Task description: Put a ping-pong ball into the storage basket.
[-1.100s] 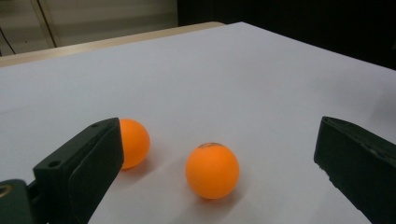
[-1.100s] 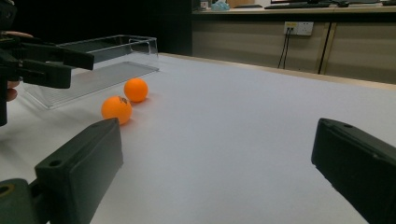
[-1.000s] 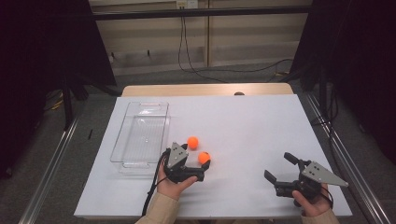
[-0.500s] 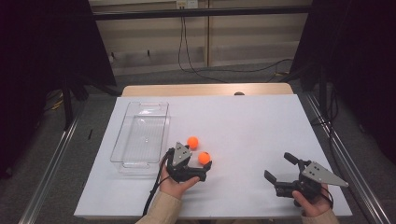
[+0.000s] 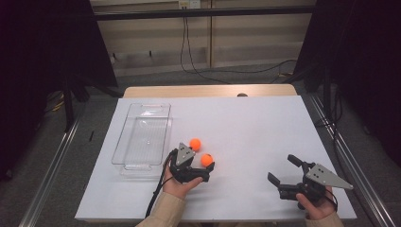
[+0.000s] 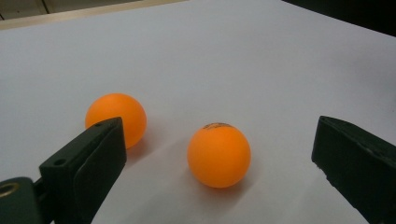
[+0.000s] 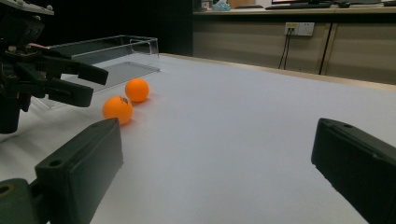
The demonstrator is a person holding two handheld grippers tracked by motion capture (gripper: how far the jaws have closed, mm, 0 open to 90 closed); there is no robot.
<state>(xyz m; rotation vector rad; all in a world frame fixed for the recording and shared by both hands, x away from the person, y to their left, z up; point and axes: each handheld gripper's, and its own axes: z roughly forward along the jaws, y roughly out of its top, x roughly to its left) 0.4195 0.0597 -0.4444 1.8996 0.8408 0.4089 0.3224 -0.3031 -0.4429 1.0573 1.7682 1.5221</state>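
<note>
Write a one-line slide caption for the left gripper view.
Open left claw lined up on the nearer orange ball, the second orange ball behind its left jaw, both resting on the white table.

Two orange table-tennis balls, smooth and matte, resting apart on the white table surface. Nearer ball with a small dark printed mark on top, lying between the open jaws of the left gripper, untouched by either jaw. Farther ball just beyond, partly hidden behind one jaw, near the clear tray.
</note>
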